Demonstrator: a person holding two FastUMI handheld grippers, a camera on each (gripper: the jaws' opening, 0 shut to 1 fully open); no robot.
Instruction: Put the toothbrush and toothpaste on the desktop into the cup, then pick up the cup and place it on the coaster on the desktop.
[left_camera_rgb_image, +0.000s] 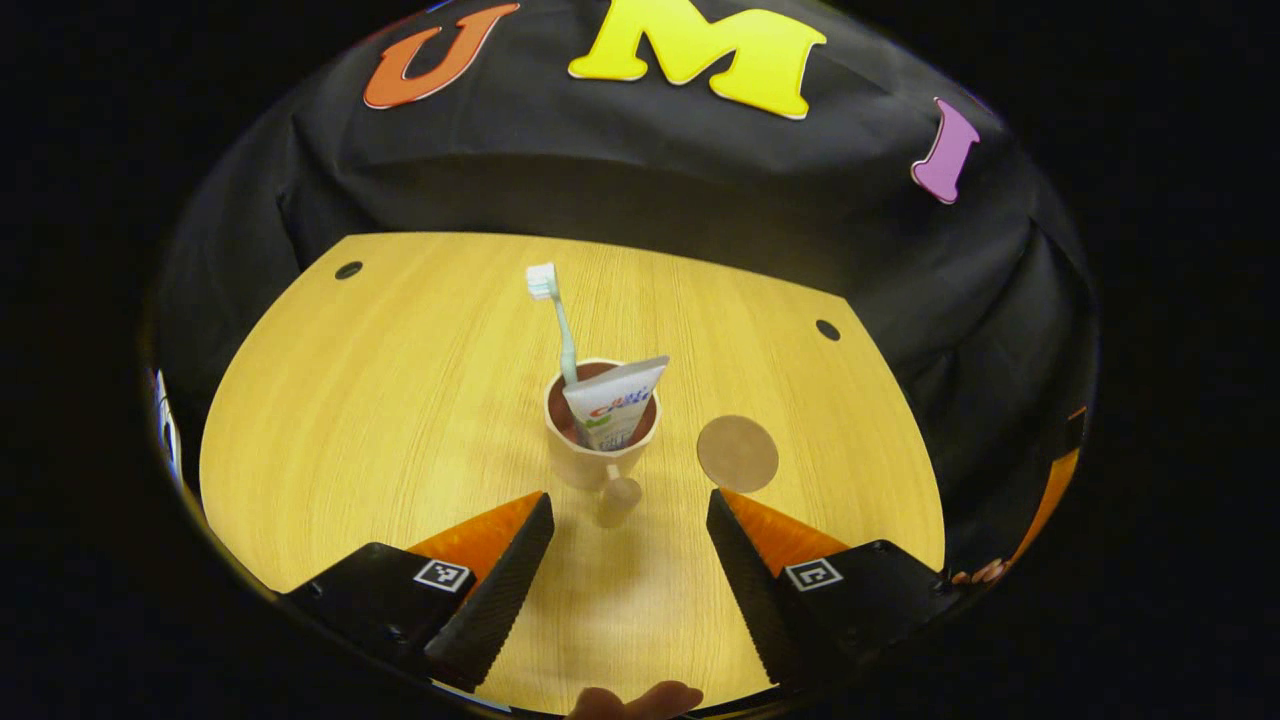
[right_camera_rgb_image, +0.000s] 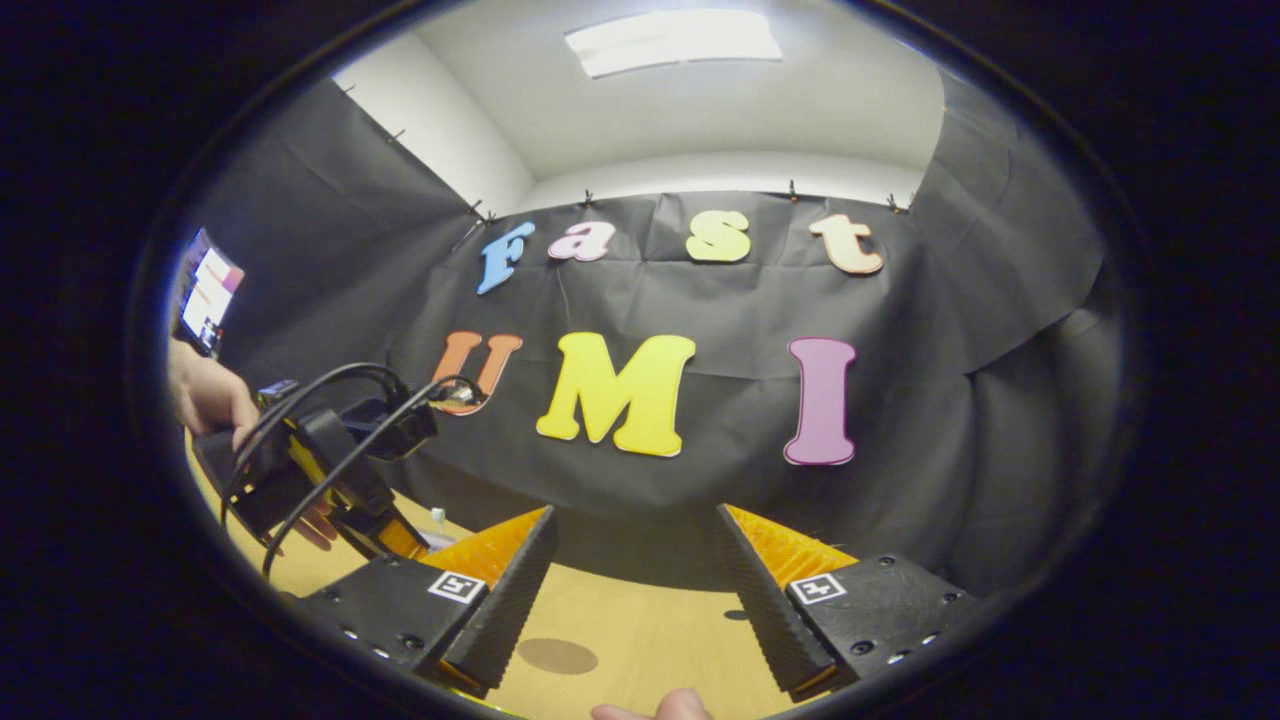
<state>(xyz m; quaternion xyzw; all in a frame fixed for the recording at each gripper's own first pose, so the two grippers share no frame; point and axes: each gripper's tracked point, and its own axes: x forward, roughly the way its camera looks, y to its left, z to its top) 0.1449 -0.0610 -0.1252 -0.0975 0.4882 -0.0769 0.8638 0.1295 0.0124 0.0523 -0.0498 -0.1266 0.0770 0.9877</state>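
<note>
In the left gripper view: left gripper (left_camera_rgb_image: 628, 515) held low over the wooden bench (left_camera_rgb_image: 380, 420), fingers (left_camera_rgb_image: 500, 585) spread wide and released, grasping nothing. Straight ahead at twelve o'clock of the fingers, just beyond their tips, a cup (left_camera_rgb_image: 598, 440) standing upright on the bench, its small handle (left_camera_rgb_image: 618, 498) turned toward the camera and lying between the two fingertips without touching either. Inside the cup, a toothbrush (left_camera_rgb_image: 558, 320) standing nearly upright at the eleven o'clock side of the rim, bristle head up, and a toothpaste tube (left_camera_rgb_image: 615, 400) leaning at the one o'clock side, flat crimped end up. Just beside the cup at its three o'clock, apart from it, a round brown coaster (left_camera_rgb_image: 737, 453) lying flat on the bench, bare on top, close to the tip of the finger on that side. Two small dark holes in the bench near its far edge, at ten and two o'clock. A fingertip of the holding hand at six o'clock.

In the right gripper view: right gripper (right_camera_rgb_image: 635, 525) raised and tilted toward the booth wall, fingers (right_camera_rgb_image: 505, 595) likewise wide apart and released, nothing between them. At nine o'clock, the other gripper with looping black cables, held by a hand (right_camera_rgb_image: 205, 395). Coaster seen as a dark oval at six o'clock on the bench.
</note>
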